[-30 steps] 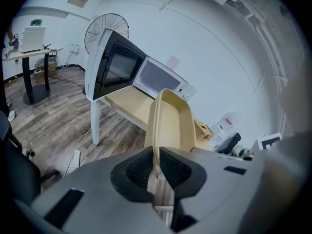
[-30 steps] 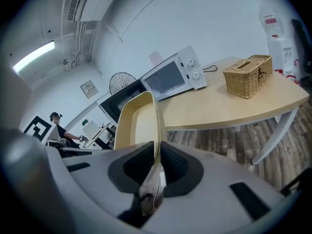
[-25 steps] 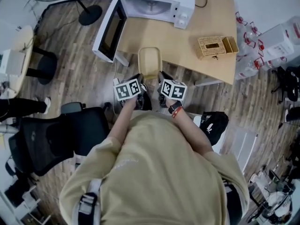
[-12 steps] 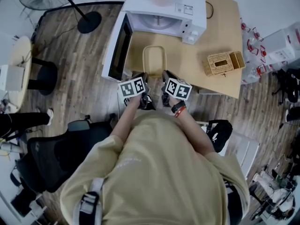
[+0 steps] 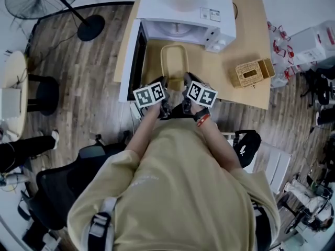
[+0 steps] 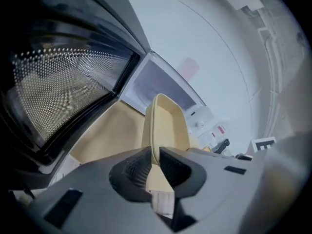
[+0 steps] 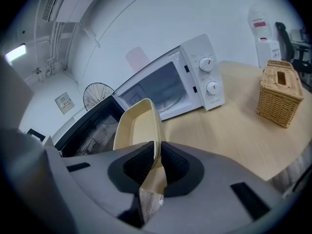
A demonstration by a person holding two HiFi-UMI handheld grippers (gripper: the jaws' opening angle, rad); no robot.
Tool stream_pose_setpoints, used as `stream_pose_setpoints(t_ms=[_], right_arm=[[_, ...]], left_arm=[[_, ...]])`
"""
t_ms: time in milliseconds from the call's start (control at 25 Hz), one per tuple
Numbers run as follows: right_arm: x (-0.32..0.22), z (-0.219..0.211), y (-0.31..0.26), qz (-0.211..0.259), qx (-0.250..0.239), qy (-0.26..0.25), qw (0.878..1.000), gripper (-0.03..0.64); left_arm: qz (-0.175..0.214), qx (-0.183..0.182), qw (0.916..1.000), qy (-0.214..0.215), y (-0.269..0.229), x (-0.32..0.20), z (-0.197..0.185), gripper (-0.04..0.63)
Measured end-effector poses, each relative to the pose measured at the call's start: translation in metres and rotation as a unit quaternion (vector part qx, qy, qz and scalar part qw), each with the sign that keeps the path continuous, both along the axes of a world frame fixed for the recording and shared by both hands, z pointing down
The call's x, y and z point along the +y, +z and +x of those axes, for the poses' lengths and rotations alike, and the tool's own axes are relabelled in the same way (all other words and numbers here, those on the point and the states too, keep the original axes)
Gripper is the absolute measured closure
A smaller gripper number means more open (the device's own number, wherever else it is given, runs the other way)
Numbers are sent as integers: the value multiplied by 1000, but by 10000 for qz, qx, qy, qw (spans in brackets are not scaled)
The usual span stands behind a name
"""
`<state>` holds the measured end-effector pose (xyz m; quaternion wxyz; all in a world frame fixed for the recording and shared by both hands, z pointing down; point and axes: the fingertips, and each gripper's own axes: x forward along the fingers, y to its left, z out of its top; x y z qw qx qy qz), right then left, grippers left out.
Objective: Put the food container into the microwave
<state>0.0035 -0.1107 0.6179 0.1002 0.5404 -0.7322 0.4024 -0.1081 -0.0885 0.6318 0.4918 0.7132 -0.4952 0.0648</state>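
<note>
**Item:** food container [image 5: 174, 61], cream, oblong, nothing visible inside; held out over the table [image 5: 246, 30], just before the mouth of the microwave [image 5: 183, 7]; door [image 5: 137, 56] swung open at left.

**Left gripper** [image 6: 155, 165]: jaws clamped on the near rim, left side.

**Right gripper** [image 7: 157, 164]: jaws pinched on the same rim, right side.

**Step in hand (a judgement):** level entry into the cavity; advance both grippers together; hold the container flat and clear of the door edge, so neither grip twists.

**Views:** the right gripper view gives the dials [image 7: 208, 76] face-on; the left gripper view shows how close the door's mesh stands; only the head view shows both grips together, with the wicker box [image 5: 254, 72] well apart.
</note>
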Motion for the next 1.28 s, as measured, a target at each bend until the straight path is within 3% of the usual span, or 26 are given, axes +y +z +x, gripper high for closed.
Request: stream_pose_setpoints(t_ms=[240, 640, 1280], right_arm=[[-12, -2, -6, -24, -121, 161, 9998, 561], [-49, 10, 6, -111, -298, 389, 9987, 561], [-121, 9, 11, -234, -502, 172, 9983, 558]], left_arm=[[9, 78, 9999, 94, -5, -16, -3, 541], [85, -108, 9995, 279, -1, -56, 8, 541], [-2, -216, 9997, -59, 4, -132, 6, 541]])
